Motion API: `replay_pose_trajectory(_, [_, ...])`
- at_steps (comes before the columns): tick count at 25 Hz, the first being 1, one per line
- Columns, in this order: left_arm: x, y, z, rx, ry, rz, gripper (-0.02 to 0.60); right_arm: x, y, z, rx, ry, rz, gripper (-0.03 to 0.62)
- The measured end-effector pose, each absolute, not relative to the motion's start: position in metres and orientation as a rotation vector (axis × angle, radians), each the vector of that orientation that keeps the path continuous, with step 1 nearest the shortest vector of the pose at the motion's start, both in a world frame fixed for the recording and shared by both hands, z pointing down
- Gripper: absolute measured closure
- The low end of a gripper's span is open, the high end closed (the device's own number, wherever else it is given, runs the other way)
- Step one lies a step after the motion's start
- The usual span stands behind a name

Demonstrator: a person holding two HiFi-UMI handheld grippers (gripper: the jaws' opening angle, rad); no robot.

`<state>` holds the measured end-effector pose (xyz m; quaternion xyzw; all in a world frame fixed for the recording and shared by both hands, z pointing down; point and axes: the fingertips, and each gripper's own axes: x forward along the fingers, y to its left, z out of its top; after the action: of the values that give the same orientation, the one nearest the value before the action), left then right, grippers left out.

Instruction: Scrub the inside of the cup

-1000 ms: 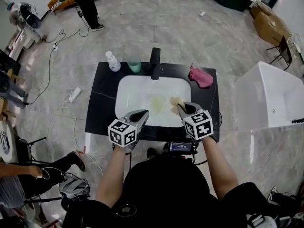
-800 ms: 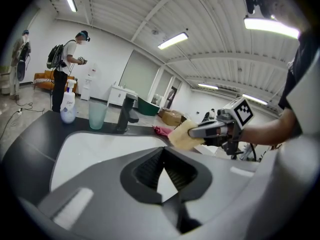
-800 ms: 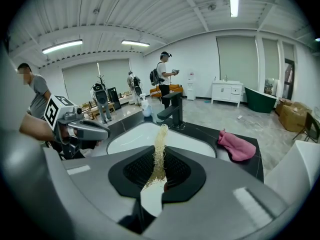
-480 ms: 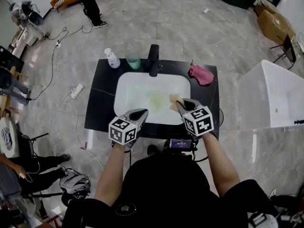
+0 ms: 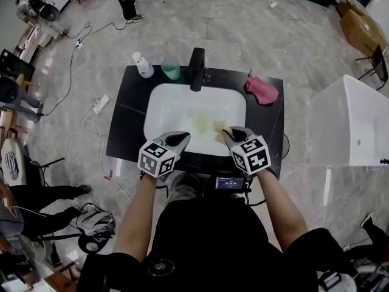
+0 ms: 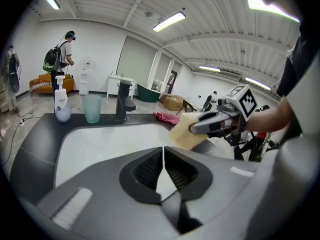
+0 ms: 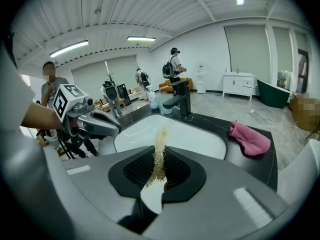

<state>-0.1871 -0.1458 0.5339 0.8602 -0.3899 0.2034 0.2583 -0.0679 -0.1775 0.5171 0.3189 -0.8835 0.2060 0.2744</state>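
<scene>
A person stands at a black countertop [image 5: 130, 123] with a white basin [image 5: 182, 105], holding a gripper in each hand over the basin's near edge, just below centre in the head view. The left gripper [image 5: 177, 140] has its jaws pressed together on nothing. The right gripper [image 5: 231, 134] pinches a yellow fibrous scrubbing pad [image 5: 220, 126] over the basin's right side. The pale green cup [image 5: 171, 69] stands upright at the counter's far edge, between a soap bottle [image 5: 143, 66] and the black faucet [image 5: 197, 70], well apart from both grippers. A pink cloth [image 5: 263, 90] lies at the counter's upper right
</scene>
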Motion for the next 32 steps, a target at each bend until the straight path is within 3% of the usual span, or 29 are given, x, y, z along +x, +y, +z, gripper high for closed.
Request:
replay_pose_trajectory(3, [-0.193,-0.159,0.538,2.33,-1.031,0.573,0.562,-0.074,-0.18,0.525,0.838,-2.365,0.569,0.549])
replay_pose_trajectory(17, [-0.187,-0.224,0.643,2.397,-0.685,0.952,0.263,-0.124,-0.248,0.567,0.799,-2.271,0.627,0.549])
replay_pose_trajectory(22, [-0.177,-0.228,0.681,2.416,-0.575,0.998,0.254,-0.141,-0.267,0.589,0.777,-2.225,0.662,0.549])
replay_pose_trajectory(28, [-0.168,-0.231,0.714,2.413,-0.538,0.958,0.183,-0.152,-0.272,0.619,0.731,-2.173,0.698,0.549])
replay_pose_trajectory(32, [-0.161,-0.235,0.731,2.425,-0.518,0.943,0.183,-0.155,-0.269,0.637,0.699,-2.133,0.705,0.549])
